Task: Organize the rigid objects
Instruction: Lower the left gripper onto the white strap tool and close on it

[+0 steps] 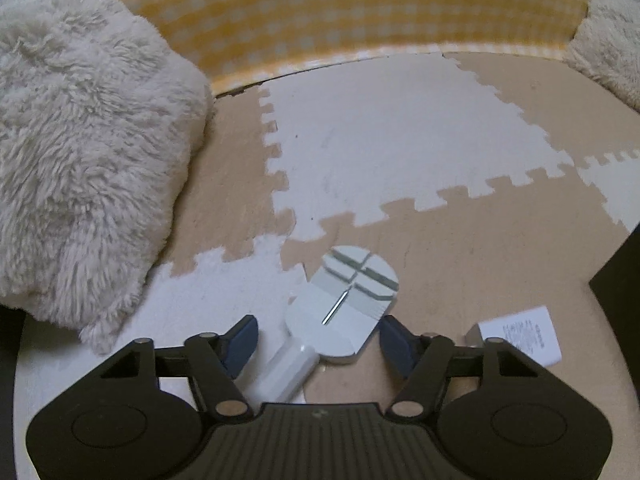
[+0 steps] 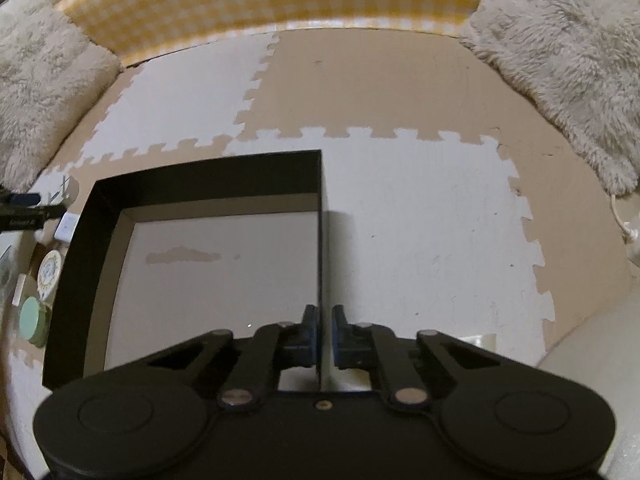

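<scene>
On the foam mat point(image 1: 400, 128), the left gripper point(image 1: 316, 340) stands wide apart, and the white paddle-shaped tool point(image 1: 340, 312) lies between its fingers, touching neither (handle toward the camera). Just right of it lies a small white printed block point(image 1: 524, 332). The right gripper point(image 2: 321, 334) is pinched narrow onto the right wall of the black box point(image 2: 208, 178).

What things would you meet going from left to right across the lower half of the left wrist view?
Fluffy cream cushion → white plastic paddle-shaped tool → white printed card → black box corner.
</scene>
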Demonstrator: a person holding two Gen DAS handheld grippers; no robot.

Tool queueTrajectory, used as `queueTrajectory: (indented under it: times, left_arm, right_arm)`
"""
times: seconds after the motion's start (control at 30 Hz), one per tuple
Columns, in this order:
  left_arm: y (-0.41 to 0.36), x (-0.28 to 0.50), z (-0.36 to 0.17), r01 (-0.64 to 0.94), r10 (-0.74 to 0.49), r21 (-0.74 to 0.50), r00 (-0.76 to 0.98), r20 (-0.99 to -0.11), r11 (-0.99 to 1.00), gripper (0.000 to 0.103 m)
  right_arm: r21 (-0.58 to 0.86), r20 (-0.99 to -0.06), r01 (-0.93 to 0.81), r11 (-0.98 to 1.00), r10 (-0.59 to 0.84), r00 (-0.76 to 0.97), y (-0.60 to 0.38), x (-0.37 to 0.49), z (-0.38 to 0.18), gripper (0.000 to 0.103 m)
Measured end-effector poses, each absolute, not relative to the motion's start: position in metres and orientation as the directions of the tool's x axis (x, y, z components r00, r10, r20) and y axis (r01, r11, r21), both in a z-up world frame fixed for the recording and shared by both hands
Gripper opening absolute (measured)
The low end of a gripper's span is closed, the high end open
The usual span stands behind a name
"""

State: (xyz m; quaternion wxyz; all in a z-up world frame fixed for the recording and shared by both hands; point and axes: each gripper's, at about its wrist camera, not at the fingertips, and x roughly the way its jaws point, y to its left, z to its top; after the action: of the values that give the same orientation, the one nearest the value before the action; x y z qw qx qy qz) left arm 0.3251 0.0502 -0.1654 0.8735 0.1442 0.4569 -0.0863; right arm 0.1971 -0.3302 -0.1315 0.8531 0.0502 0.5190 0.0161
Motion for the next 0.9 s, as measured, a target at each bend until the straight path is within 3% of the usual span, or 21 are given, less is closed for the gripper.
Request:
queueTrajectory:
  times: [0.1,0.5,0.6,0.7,0.9]
  left_arm:
    - [0.049,0.326,-0.166,0.298,-0.042,0.159,0.57,-0.82,0.941,0.054]
    - [0.045,0.324,-0.163,0.304,-0.033,0.158,0.537,-0.843,0.939,0.052]
    - [0.038,0.321,-0.164,0.362,-0.025,0.215,0.556,-0.831,0.907,0.054]
    - [0.035,0.323,-0.166,0.396,-0.022,0.263,0.585,-0.81,0.88,0.062]
    - [0.041,0.337,-0.168,0.42,-0.075,0.231,0.595,-0.8,0.878,0.063]
  right_arm:
    - [0.093,-0.884,0.019,0.995,0.074,0.462,-0.329,0.196,-0.131,0.005]
    - [0.083,-0.887,0.014,0.996,0.067,0.458,-0.319,0.187,-0.129,0.006]
    - [0.09,-0.886,0.001,0.996,0.08,0.456,-0.315,0.185,-0.128,0.007]
    - [0.091,-0.887,-0.004,0.996,0.083,0.454,-0.314,0.184,-0.128,0.007]
    - [0.099,-0.888,-0.001,0.995,0.089,0.452,-0.315,0.185,-0.129,0.007]
